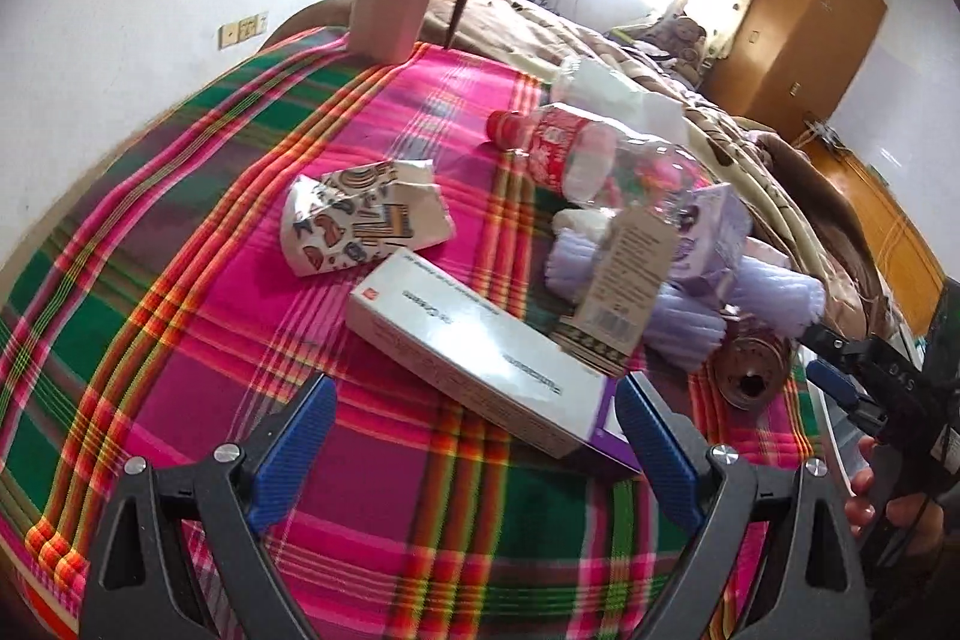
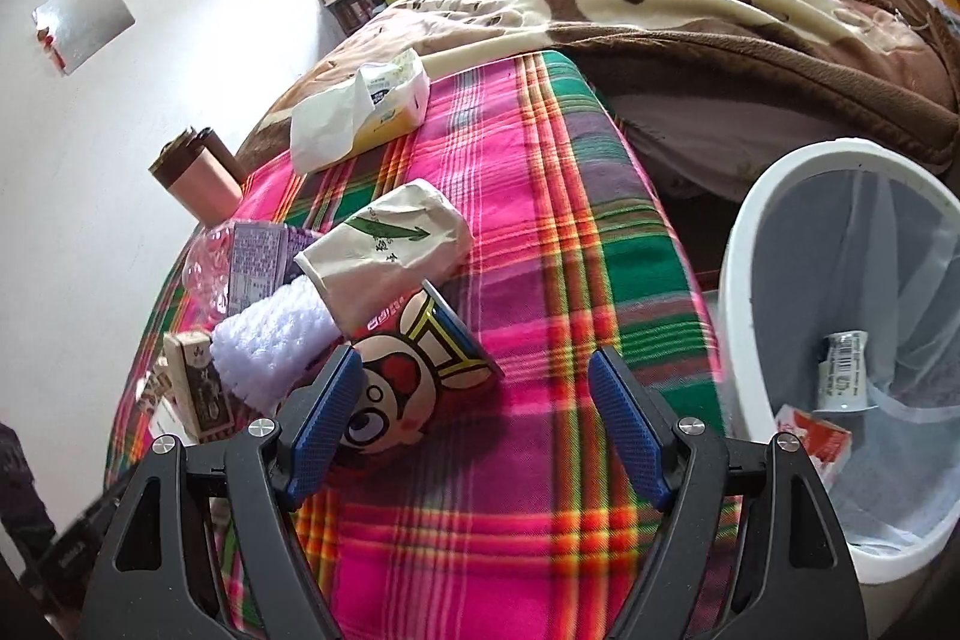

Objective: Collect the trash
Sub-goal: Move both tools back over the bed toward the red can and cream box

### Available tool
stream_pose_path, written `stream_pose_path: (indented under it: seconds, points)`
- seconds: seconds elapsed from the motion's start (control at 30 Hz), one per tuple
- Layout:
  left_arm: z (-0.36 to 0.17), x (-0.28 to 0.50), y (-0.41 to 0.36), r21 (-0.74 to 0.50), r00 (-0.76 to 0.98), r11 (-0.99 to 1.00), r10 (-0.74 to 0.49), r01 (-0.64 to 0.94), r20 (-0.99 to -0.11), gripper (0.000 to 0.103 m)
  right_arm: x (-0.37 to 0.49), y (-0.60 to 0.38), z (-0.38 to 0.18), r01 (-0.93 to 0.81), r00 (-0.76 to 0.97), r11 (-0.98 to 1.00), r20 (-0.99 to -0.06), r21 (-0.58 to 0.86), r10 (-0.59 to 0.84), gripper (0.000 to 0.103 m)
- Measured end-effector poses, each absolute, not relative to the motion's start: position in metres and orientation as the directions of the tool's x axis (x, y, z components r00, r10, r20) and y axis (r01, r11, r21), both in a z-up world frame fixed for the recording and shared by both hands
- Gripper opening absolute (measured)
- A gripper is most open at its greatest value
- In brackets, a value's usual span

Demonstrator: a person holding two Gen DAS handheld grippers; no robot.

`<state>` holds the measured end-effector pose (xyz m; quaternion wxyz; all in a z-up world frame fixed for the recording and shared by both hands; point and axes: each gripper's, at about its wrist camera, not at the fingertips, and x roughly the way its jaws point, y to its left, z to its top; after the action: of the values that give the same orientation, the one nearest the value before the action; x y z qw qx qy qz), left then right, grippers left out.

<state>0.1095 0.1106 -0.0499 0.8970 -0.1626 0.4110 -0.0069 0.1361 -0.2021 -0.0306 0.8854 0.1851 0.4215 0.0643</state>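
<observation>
Trash lies scattered on a plaid blanket. In the left wrist view my left gripper stands open just short of a long white box; nothing is between its jaws. Beyond lie a crumpled patterned paper cup, a clear bottle with a red cap and purple packaging. In the right wrist view my right gripper is open, its left finger beside a cartoon-face can. A crumpled paper cup with a green leaf lies behind that. A white bin with a liner stands at right.
A pink cup with a brown lid stands at the blanket's far edge. A tissue pack lies farther back. A brown and cream quilt covers the rest of the bed. The bin holds a small bottle and a red carton.
</observation>
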Motion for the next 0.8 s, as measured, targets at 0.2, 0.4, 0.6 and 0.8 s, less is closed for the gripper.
stream_pose_path:
  seconds: [0.2, 0.4, 0.6, 0.8]
  points:
    - [-0.059, 0.126, 0.118, -0.326, 0.639, 0.932, -0.156, -0.156, -0.753, 0.095, 0.148, -0.194, -0.030, 0.040, 0.617, 0.913, -0.729, 0.405, 0.297, 0.079]
    - [-0.059, 0.143, 0.110, -0.303, 0.617, 0.942, -0.154, -0.144, -0.772, 0.095, 0.155, -0.183, -0.038, 0.041, 0.583, 0.912, -0.751, 0.407, 0.309, 0.079]
    - [-0.059, 0.153, 0.106, -0.301, 0.599, 0.942, -0.158, -0.147, -0.785, 0.095, 0.148, -0.177, -0.039, 0.014, 0.573, 0.923, -0.759, 0.386, 0.309, 0.079]
    - [-0.059, 0.152, 0.088, -0.253, 0.579, 0.960, -0.137, -0.123, -0.804, 0.095, 0.127, -0.170, -0.036, -0.040, 0.580, 0.947, -0.764, 0.320, 0.283, 0.079]
